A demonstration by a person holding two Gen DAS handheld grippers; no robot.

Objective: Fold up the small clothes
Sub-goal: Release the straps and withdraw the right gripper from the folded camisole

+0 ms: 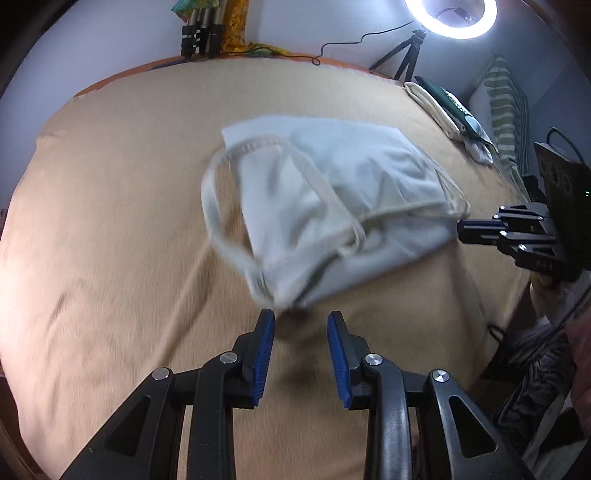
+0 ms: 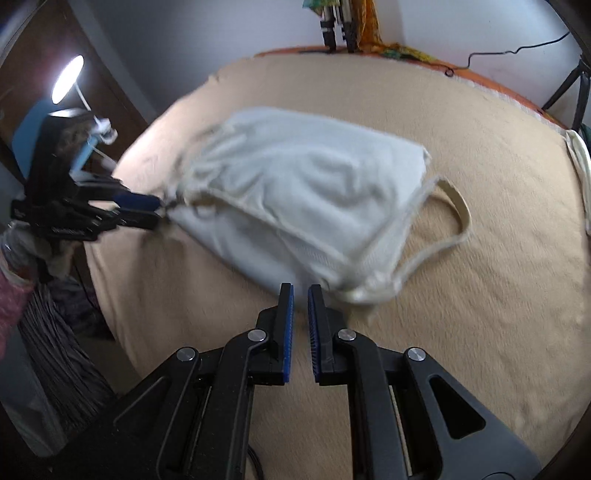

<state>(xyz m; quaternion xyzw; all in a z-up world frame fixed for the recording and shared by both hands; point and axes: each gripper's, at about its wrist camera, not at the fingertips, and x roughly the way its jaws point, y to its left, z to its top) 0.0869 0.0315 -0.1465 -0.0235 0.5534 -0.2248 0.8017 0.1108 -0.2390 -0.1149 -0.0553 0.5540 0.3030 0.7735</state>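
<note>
Your white garment (image 1: 332, 192) lies folded on the tan blanket (image 1: 110, 221), just ahead of both grippers. Your left gripper (image 1: 301, 317) stands spread, empty, at its near corner (blurred there). Your right gripper (image 2: 300, 290) shows a narrow gap, pinching nothing, beside the strap end.

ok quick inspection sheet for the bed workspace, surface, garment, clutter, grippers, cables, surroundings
surface: tan blanket over the bed, lightly creased.
job's things: white garment lying folded on the blanket, straps looping out at both ends.
clutter: folded clothes at the far right edge.
grippers: left gripper jaws apart, nothing between them, just short of the garment's near corner; right gripper nearly closed with a narrow gap, empty, at the garment's edge.
cables: black cable along the wall.
surroundings: ring light on a tripod; lamp in the right wrist view.
</note>
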